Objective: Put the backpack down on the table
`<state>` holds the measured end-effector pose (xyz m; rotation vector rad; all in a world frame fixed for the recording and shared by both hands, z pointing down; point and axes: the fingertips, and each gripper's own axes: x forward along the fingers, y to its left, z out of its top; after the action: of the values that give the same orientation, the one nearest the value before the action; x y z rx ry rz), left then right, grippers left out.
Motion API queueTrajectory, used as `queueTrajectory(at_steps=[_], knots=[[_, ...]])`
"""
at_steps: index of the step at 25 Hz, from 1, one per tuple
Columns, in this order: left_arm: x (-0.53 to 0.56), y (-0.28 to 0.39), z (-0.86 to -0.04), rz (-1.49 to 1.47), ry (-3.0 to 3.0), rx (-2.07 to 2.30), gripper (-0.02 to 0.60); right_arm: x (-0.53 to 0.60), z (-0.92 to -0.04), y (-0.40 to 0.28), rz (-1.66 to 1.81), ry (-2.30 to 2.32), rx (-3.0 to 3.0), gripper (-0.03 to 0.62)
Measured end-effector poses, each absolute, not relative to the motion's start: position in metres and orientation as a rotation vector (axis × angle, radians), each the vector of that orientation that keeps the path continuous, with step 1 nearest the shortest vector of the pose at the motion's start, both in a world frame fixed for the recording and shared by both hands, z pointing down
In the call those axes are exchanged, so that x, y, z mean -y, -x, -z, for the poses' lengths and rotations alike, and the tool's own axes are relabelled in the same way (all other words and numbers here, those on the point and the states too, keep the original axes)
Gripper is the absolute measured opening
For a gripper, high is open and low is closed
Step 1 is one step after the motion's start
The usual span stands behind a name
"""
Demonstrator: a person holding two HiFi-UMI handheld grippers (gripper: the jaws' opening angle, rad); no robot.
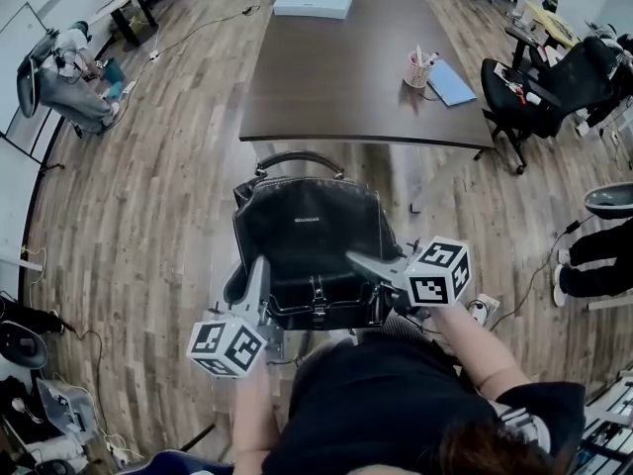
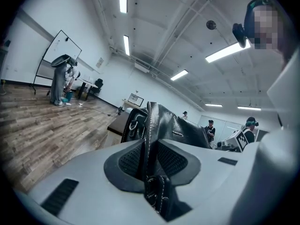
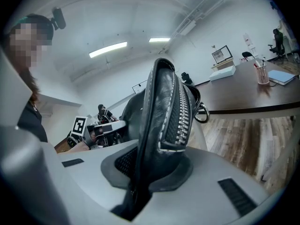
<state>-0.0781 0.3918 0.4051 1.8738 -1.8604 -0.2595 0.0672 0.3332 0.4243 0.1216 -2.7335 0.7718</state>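
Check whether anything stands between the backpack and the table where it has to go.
Nothing visible does. The backpack, clamped by the left tongs and right tongs, hangs over floor just short of the near edge of the table. The white box, pen cup and blue folder sit farther back.

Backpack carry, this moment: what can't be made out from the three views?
- backpack back panel: head view, hidden under the bag's own body; its near edge is covered by the person's torso.
- left tongs pad contact: left gripper view, covered by the clamped leather fold.
- cup contents on the table: head view, too small.
- white box print: head view, too small.
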Motion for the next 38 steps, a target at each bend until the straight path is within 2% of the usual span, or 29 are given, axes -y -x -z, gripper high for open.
queueTrajectory(at_steps=[8, 27, 38], knots=[[-0.336, 0.1, -0.406, 0.255, -1.867, 1.881, 0.106, -0.275, -0.427, -0.044, -0.761, -0.105, 2.742, 0.059], [-0.105, 0.12, -0.365, 0.214, -1.907, 1.912, 0.101, -0.045, -0.394, -0.022, -0.771, -0.074, 2.808, 0.058], [-0.016, 0.146, -0.337, 0.198, -2.022, 1.851, 0.101, 0.031, -0.368, 0.0, -0.738, -0.202, 2.868, 0.058]])
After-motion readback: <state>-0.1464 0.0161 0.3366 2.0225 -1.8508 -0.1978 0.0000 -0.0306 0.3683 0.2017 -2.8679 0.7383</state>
